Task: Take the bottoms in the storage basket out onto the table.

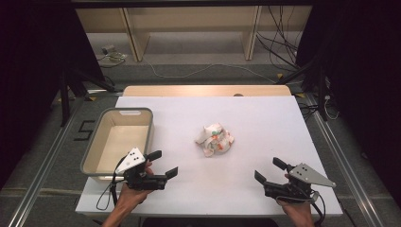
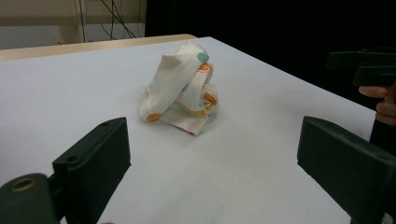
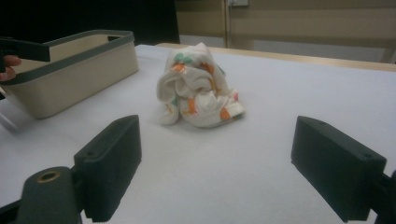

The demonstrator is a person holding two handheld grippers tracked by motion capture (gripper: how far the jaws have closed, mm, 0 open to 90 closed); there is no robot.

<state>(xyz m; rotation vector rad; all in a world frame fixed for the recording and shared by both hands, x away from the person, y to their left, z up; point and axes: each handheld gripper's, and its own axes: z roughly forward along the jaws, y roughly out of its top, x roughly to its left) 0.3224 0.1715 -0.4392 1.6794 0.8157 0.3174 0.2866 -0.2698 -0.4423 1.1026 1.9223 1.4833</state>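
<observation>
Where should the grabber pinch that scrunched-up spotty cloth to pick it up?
Probably the raised fold at the top of the crumpled cloth, coming from above. It sits in a heap with that ridge sticking up, so open jaws could close across it; the flat edges hug the table.

Even light is falling from above on the white table (image 1: 265,123), which is reading bright without hard glare, while the room around it is sinking into near-black at both sides. The crumpled cloth (image 1: 214,140) is casting only a faint, soft shadow. The high view is looking slightly soft and grainy overall. In both gripper views the near black jaws are blurring out of focus at the bottom, while the cloth (image 3: 198,88) is staying fairly sharp and the far background is going dim and hazy
</observation>
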